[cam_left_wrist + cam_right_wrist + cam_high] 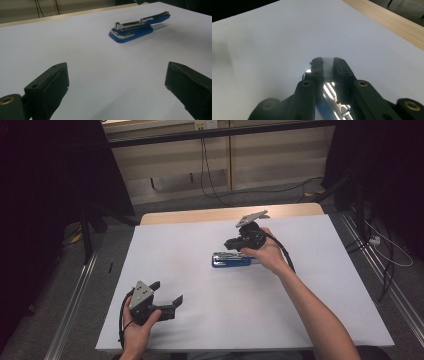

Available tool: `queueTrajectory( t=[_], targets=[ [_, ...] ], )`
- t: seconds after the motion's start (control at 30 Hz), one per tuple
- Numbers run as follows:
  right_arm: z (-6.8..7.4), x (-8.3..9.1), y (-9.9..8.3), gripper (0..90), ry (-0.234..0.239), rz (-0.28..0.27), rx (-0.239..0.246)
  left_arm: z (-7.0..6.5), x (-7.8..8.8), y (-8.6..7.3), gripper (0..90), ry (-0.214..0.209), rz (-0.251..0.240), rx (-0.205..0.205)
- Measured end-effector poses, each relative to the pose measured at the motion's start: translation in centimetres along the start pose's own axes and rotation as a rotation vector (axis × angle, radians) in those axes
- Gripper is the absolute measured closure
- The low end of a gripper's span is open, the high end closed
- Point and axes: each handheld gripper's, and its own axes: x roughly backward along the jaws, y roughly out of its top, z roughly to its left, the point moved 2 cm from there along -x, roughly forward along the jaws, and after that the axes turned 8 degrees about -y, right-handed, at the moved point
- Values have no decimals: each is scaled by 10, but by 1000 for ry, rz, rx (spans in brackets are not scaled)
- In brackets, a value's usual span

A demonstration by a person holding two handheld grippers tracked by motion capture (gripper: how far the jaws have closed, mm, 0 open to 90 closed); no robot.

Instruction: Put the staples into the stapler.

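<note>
Near the middle of the white table (200,320), a blue stapler (231,259) is lying flat, its metal top arm lifted open (clearest in the left gripper view). Just over its right end, the right gripper (328,65) is pinching a pale strip of staples (328,70) between its jaws, with the stapler's shiny channel showing below. Well apart, at the near left edge, the left gripper (166,292) is hovering with jaws spread wide, pointing toward the stapler.

No readable text, labels, brands or numbers anywhere: nothing legible on the blue-and-chrome metal stapler (140,27), the white tabletop (200,320) or either black claw.
</note>
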Motion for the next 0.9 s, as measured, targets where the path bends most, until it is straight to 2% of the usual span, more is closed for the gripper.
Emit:
queueTrajectory(
  t=[0.1,0.5,0.73,0.9],
  targets=[
    [1,-2,4,791,1,1,13,0,0,0,53,-1,-1,2],
    [1,-15,14,791,-1,2,7,0,0,0,53,0,-1,7],
    [2,-24,13,791,5,22,19,0,0,0,53,-1,0,2],
    [4,-32,14,791,44,47,38,1,0,-1,54,-2,6,3]
  ],
)
